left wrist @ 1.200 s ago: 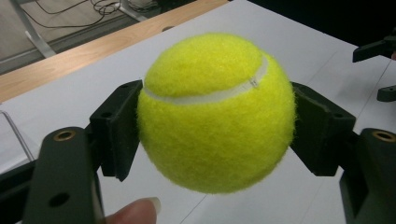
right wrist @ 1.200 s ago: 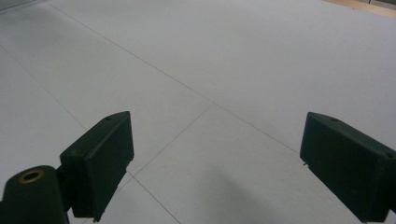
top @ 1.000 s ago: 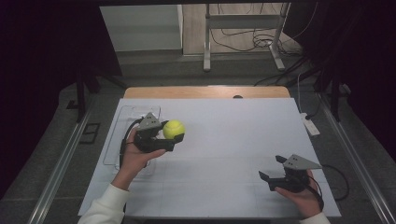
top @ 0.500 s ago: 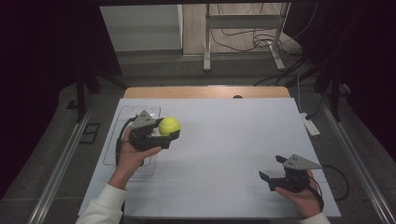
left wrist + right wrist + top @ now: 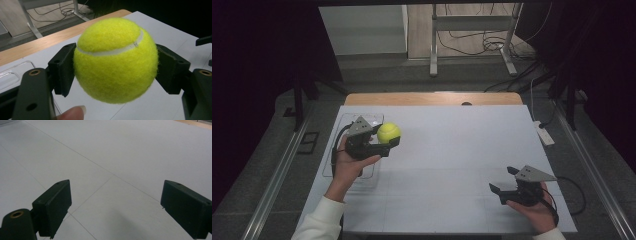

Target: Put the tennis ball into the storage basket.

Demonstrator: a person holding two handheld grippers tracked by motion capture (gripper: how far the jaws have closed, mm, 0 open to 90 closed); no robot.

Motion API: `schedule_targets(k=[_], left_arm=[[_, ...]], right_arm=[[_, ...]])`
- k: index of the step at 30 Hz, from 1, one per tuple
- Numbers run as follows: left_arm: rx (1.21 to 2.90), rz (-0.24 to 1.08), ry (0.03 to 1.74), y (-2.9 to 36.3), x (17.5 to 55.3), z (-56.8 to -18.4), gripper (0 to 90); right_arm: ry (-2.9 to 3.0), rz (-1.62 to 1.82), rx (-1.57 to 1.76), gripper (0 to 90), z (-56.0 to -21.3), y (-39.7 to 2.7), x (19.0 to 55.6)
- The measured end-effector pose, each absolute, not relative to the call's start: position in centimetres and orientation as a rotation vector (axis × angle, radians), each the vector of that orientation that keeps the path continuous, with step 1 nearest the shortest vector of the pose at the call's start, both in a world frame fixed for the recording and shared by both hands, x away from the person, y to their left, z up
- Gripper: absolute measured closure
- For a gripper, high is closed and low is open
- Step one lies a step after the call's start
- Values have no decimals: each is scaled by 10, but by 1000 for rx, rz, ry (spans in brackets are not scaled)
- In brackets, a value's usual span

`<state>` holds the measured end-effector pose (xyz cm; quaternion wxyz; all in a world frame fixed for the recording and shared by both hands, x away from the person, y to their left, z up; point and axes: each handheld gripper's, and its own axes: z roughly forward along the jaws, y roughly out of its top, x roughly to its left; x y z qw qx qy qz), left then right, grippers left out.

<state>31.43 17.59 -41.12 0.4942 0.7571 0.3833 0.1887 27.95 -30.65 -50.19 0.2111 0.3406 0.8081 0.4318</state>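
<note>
A yellow-green tennis ball (image 5: 388,133) (image 5: 115,60) with a white seam is held above the left part of the white table (image 5: 452,150). My left gripper (image 5: 388,136) (image 5: 115,66) is shut on it, a black pad pressing each side. A fingertip of the hand shows under the ball in the left gripper view. At the table's front right, my right gripper (image 5: 503,181) (image 5: 115,210) rests in the person's hand. It is open with its jaws wide apart over bare white surface, nothing between them.
A clear plastic tray (image 5: 343,125) lies on the table's left edge, under the left hand. A wooden strip (image 5: 432,98) borders the table's far side. A white power strip (image 5: 544,133) hangs off the right edge. Metal stand legs and cables lie on the floor beyond.
The left hand has carried the ball a little toward the far left, over the tray. The right gripper has stayed still.
</note>
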Motion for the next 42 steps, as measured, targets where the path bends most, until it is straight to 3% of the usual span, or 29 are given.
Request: schedule_targets(k=[42], left_arm=[[1776, 531, 1031, 203, 321, -412, 269]], right_arm=[[2244, 1193, 948, 103, -502, -307, 280]])
